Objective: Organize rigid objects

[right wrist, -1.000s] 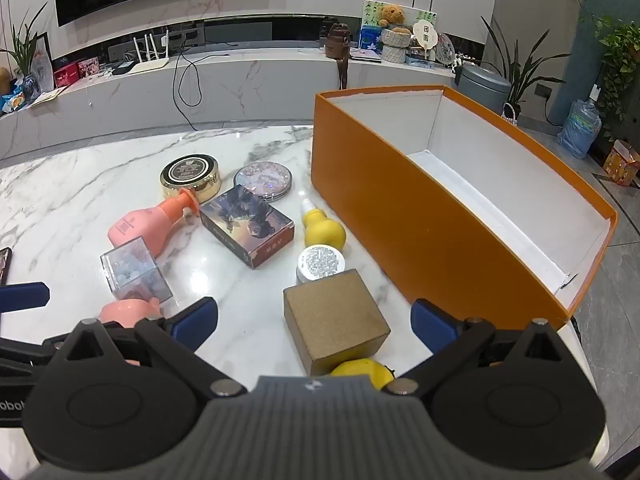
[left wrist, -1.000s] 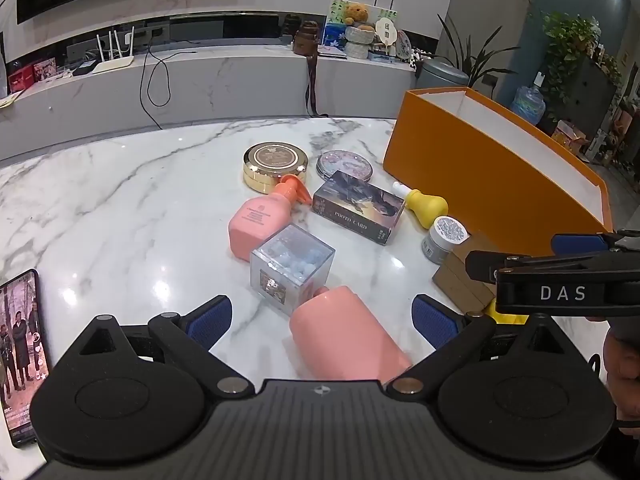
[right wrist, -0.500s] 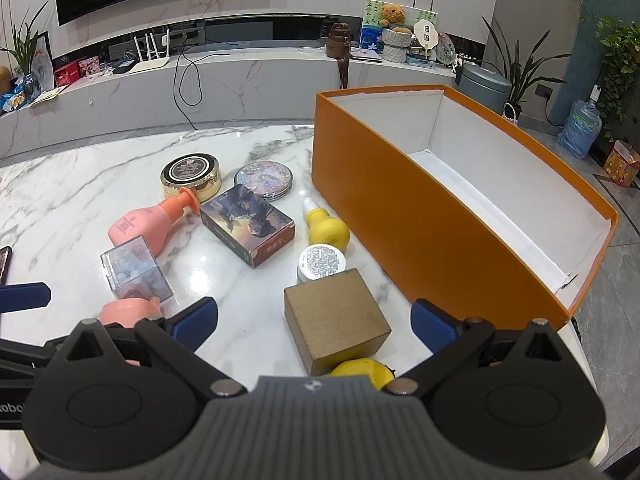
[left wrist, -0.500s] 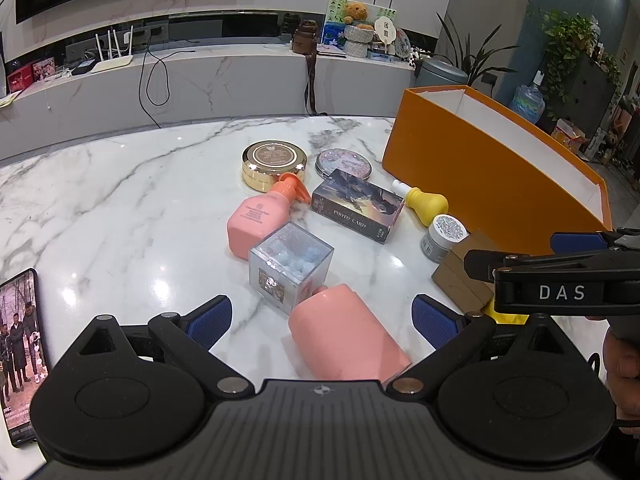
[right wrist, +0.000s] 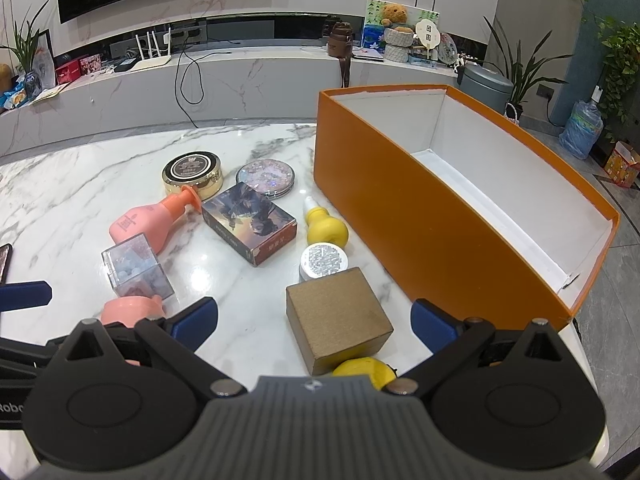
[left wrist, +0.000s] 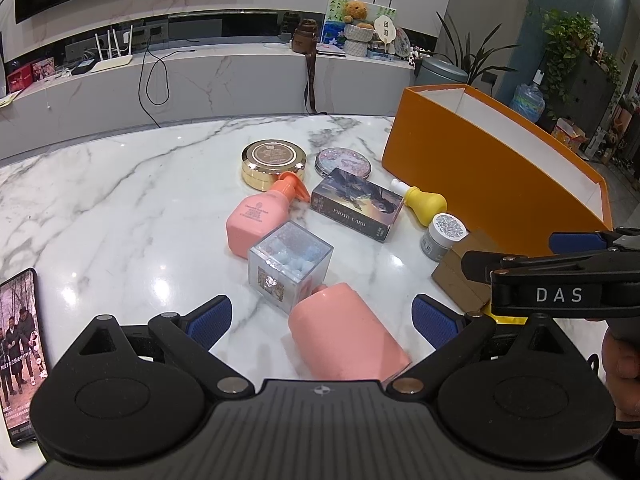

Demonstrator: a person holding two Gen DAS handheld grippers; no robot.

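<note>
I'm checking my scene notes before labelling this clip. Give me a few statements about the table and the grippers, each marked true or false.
1. The orange box has items in it. False: the white interior that shows is bare.
2. Both grippers are open. True: the left gripper and the right gripper each have their jaws spread and hold nothing.
3. The pink pump bottle stands upright. False: it lies on its side.
4. The brown block sits between the right gripper's fingers. True.
5. A phone lies at the table's left edge. True.
6. The gold tin is inside the orange box. False: it rests on the marble table.
</note>
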